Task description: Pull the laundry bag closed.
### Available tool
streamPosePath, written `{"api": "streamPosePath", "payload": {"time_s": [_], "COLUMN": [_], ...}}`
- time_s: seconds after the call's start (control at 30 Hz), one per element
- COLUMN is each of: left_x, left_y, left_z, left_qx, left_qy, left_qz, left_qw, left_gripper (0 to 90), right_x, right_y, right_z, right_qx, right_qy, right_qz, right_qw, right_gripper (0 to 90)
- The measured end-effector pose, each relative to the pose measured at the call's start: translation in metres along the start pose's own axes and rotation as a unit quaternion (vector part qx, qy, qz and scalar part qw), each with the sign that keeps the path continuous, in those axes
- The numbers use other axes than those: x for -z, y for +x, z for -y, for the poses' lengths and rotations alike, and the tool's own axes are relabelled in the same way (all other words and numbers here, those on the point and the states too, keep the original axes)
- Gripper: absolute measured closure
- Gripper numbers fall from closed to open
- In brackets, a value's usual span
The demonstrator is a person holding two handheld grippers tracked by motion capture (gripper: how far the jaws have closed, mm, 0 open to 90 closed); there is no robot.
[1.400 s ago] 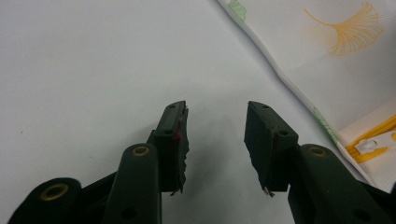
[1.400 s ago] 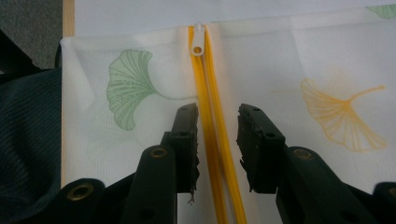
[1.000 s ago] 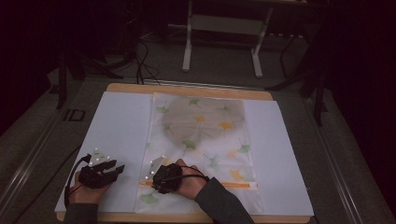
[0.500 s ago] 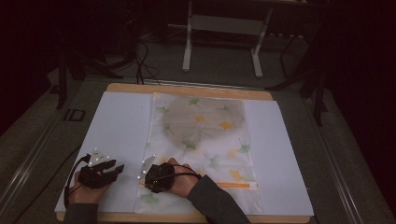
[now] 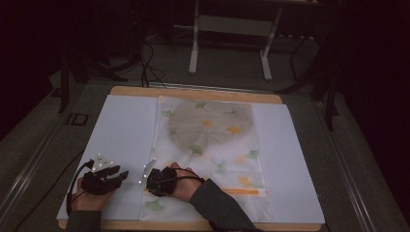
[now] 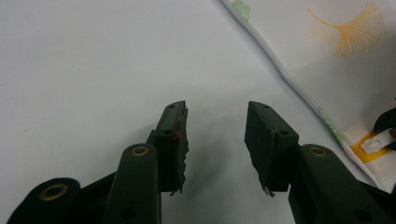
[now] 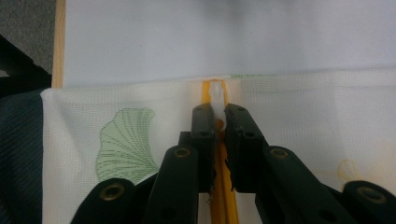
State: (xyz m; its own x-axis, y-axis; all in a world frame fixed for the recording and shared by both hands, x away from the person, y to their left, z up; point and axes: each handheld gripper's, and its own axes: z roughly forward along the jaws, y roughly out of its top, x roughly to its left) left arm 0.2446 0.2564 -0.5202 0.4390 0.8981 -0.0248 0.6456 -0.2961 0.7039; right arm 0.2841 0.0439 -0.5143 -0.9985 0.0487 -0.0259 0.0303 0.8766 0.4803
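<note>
Down at the near edge of the table, the right gripper (image 5: 153,180) sits at the left end of the yellow zipper (image 5: 244,192), and its jaws have just been closing: in the right gripper view they are pinched on the white zipper pull (image 7: 216,100), with the yellow tape running back between them. Just to its left, the left gripper (image 5: 118,175) rests on the white sheet (image 5: 123,125) beside the bag's edge, jaws standing apart with nothing between them. The mesh laundry bag (image 5: 209,145), printed with green and orange ginkgo leaves, lies flat down the middle of the sheet. A greyish garment (image 5: 210,123) shows through its far half. The wooden tabletop (image 5: 193,92) edges the sheet beyond.
</note>
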Motion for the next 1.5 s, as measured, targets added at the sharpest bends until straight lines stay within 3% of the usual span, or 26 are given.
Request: {"api": "streamPosePath", "payload": {"time_s": [0.43,0.97,1.23,1.5], "left_x": [-0.001,0.001,0.003,0.005], "left_y": [-0.001,-0.003,-0.011,-0.017], "left_z": [0.0,-0.001,-0.003,-0.002], "left_qx": [-0.001,-0.005,-0.019,-0.014], "left_qy": [0.001,0.004,0.015,0.016], "left_qz": [0.002,0.006,0.026,0.05], "left_qw": [1.0,1.0,0.9994,0.9985], "left_gripper": [58.8,58.9,58.9,58.9], "right_x": [-0.005,0.0,0.003,0.007], "right_y": [0.001,0.005,0.006,0.007], "right_z": [-0.013,-0.008,-0.007,-0.006], "right_qx": [0.023,0.027,0.027,0.028], "right_qy": [0.039,0.025,0.02,0.015], "right_qz": [-0.001,0.006,0.01,0.016], "right_qw": [0.999,0.9993,0.9994,0.9994], "right_gripper": [83.4,84.2,84.3,84.3]}}
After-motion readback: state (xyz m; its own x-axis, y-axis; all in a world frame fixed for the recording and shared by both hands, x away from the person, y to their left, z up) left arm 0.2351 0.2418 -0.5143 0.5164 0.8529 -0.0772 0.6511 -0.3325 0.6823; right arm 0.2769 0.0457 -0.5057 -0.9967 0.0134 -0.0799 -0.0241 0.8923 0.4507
